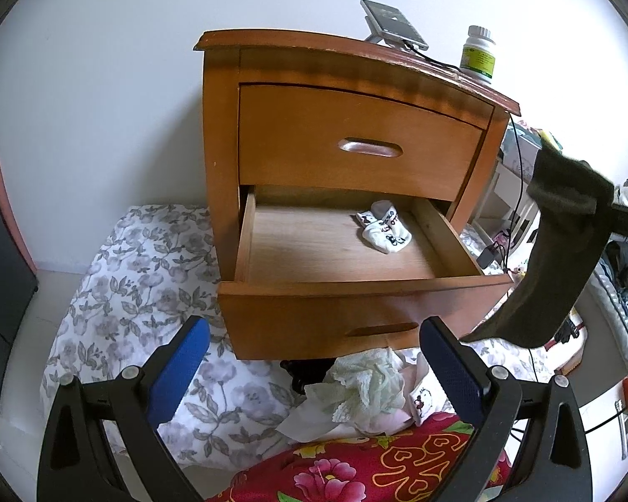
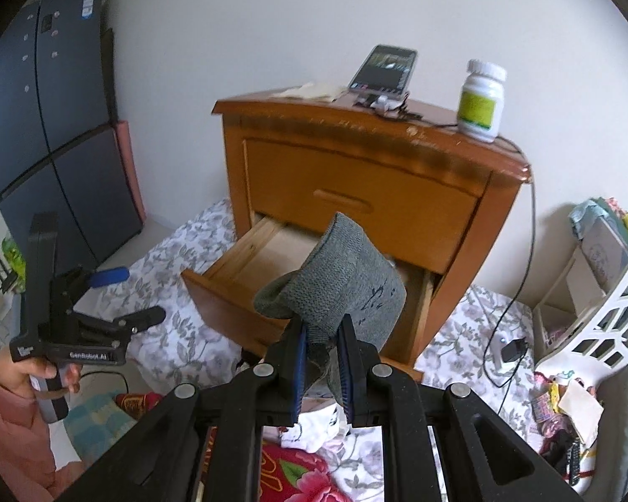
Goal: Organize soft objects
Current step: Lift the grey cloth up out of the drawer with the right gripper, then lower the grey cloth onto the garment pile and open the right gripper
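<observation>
A wooden nightstand [image 1: 356, 142] stands on a floral sheet with its lower drawer [image 1: 347, 288] pulled open. A white patterned sock [image 1: 383, 228] lies inside at the back right. My right gripper [image 2: 320, 334] is shut on a grey sock [image 2: 339, 280] and holds it in the air in front of the drawer [image 2: 230, 293]; the sock hangs at the right of the left wrist view [image 1: 557, 251]. My left gripper [image 1: 314, 359] is open and empty, low before the drawer front, above a pile of pale cloths [image 1: 364, 393]. It also shows in the right wrist view [image 2: 129, 297].
A phone on a stand [image 2: 383, 71] and a pill bottle [image 2: 481, 100] sit on the nightstand top, with a cable [image 2: 519, 293] hanging down its right side. A red floral fabric [image 1: 356, 464] lies near me. A white basket [image 2: 607, 318] and clutter are at the right, a dark fridge [image 2: 42, 125] at the left.
</observation>
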A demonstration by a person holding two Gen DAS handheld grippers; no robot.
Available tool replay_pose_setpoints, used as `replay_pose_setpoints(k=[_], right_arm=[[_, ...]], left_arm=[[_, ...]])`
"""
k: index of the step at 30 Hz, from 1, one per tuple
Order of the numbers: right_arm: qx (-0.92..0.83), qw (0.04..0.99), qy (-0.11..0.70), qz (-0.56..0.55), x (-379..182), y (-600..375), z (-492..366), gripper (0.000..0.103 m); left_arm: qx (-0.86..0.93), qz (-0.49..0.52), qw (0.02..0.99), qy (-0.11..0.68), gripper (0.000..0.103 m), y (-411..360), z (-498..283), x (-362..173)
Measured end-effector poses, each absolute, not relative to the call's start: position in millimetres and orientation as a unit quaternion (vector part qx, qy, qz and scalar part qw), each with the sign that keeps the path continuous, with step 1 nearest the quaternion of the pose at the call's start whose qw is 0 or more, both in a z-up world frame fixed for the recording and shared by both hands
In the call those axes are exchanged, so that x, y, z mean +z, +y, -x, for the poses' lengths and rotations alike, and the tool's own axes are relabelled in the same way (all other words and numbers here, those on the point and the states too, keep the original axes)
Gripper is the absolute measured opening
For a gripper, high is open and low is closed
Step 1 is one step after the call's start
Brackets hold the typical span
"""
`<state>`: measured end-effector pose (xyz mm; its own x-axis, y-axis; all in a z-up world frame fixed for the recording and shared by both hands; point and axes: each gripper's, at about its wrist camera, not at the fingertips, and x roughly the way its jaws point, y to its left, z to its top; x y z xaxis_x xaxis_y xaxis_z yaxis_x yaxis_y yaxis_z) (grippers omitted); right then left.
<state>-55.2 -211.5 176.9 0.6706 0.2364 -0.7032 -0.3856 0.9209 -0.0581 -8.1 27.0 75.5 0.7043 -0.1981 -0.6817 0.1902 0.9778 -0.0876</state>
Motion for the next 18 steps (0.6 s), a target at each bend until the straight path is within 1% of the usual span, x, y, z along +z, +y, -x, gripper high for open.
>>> replay_pose_setpoints(k=[18], right_arm=[[0.200,0.865,0.441,0.134,108.1,-161.8,25.2,0.015]], left_arm=[[-0.097,0.023,0.917,0.386,0.100,41.0,-0.8,59.9]])
